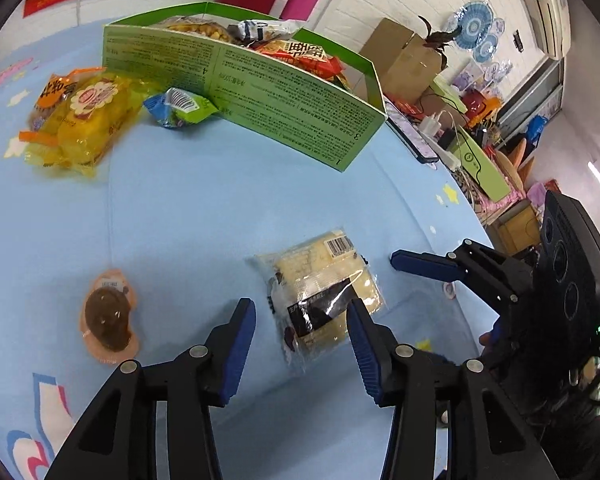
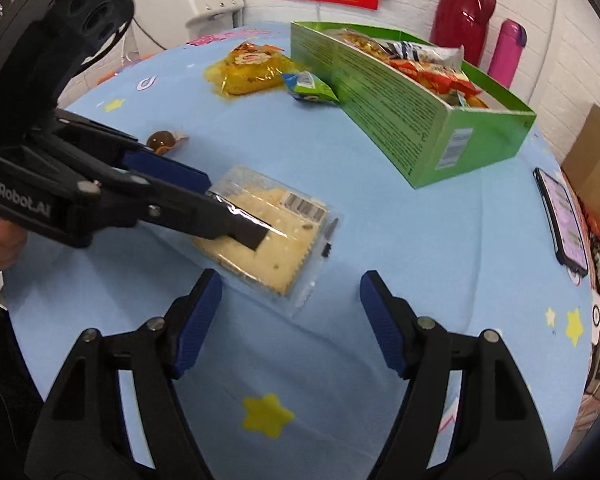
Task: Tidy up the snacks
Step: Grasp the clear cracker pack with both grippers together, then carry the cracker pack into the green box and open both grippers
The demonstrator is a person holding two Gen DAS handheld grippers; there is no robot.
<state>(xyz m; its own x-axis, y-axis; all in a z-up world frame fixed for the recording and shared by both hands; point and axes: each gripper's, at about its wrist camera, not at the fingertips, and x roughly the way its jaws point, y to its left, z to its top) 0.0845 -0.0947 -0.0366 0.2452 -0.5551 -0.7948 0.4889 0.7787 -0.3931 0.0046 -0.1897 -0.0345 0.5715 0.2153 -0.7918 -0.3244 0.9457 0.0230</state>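
Cracker packet (image 1: 320, 294): lies flat at lower centre of the blue tablecloth (image 1: 220, 200), well apart from the green snack box (image 1: 260, 92).
Risk: slick wrapper may slide from the pads or crackers may crack.
Left gripper (image 1: 302, 322): open, straddling the packet's near end.
Right gripper (image 2: 290, 300): open, empty.

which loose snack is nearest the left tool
The cracker pack, lying between the open left tool's fingers; the jelly cup, yellow pack and green packet lie farther off.

Cracker pack (image 2: 268, 236) lies on table (image 2: 440, 260), box (image 2: 404, 100) behind it.
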